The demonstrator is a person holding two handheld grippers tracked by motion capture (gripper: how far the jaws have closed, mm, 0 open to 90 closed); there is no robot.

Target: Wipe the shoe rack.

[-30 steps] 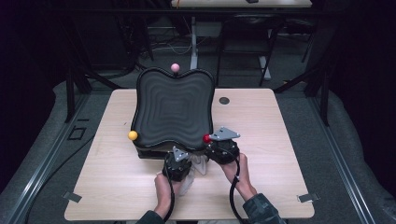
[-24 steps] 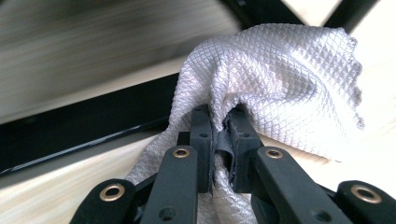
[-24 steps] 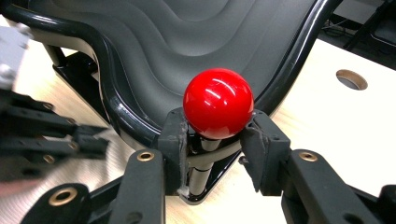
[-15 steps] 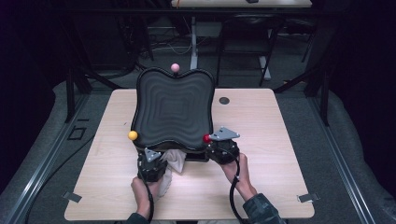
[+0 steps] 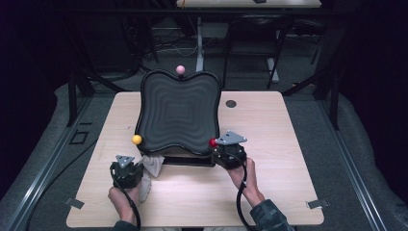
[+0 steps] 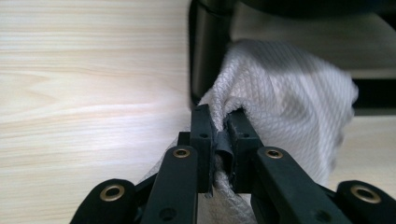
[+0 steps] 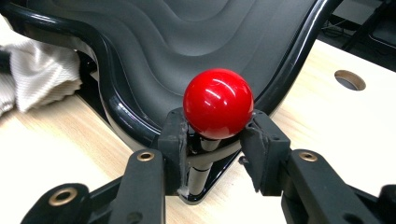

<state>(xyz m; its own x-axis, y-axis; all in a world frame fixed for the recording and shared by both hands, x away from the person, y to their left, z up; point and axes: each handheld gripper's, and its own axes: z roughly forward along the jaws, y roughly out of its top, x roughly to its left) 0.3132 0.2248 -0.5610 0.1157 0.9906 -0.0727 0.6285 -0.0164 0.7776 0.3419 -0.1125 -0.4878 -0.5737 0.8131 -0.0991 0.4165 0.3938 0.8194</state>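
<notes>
A black wavy tray (image 5: 179,113) stands tilted on a dark base, with a pink ball (image 5: 180,70) at its far edge, a yellow ball (image 5: 137,139) at its left corner and a red ball (image 5: 212,142) at its right corner. My right gripper (image 5: 216,148) is shut on the stem just under the red ball (image 7: 218,103); its jaws (image 7: 217,136) press in from both sides. My left gripper (image 5: 138,168) is shut on a white woven cloth (image 5: 154,165) at the tray's near left corner. In the left gripper view the cloth (image 6: 285,93) bunches between the jaws of that gripper (image 6: 219,135) and trails back against the base (image 6: 205,56).
The light wood table (image 5: 288,144) has a round cable hole (image 5: 231,103) right of the tray, seen as well in the right gripper view as the hole (image 7: 350,79). The cloth (image 7: 37,70) lies left of the tray's rim (image 7: 116,107). Dark frames and floor surround the table.
My left gripper has moved left and towards the person, dragging the white cloth out from beneath the tray's near edge. The right gripper has stayed on the red ball.
</notes>
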